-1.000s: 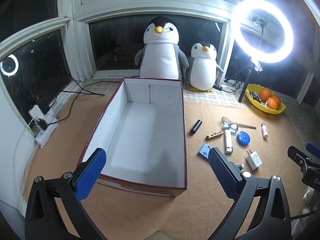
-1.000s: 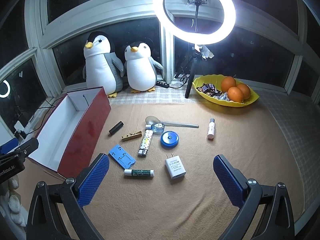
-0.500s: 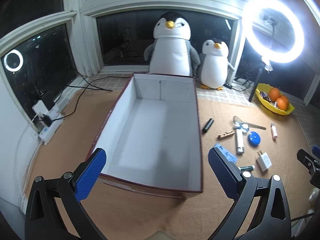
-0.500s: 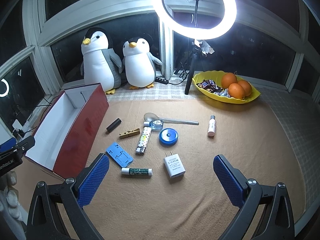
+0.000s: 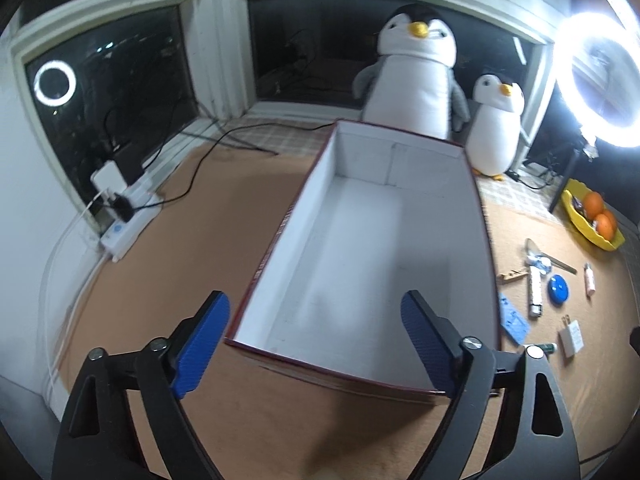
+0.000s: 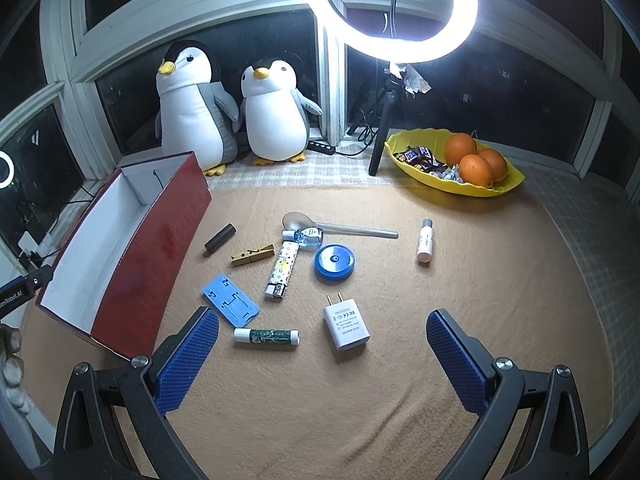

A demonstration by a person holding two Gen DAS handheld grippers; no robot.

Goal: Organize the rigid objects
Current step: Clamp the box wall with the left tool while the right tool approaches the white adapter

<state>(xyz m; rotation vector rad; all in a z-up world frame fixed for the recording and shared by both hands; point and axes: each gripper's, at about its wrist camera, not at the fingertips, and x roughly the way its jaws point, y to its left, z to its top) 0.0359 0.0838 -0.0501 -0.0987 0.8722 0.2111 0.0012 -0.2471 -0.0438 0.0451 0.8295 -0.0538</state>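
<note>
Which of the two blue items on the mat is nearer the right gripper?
The flat rectangular blue phone stand, just beyond the right gripper's left jaw. The round blue disc lies farther back, mid-mat.

Left wrist view: the scene is looked down on from close above the near end of the open box [image 5: 360, 248], facing the window. Right wrist view: the small items on the tabletop [image 6: 480, 300] are faced from slightly farther back. Shared by both: the box [image 6: 120, 252], two plush penguins [image 5: 416, 76] [image 6: 192, 108] (by the window), and the ring light [image 5: 600, 84] [image 6: 390, 4].
</note>
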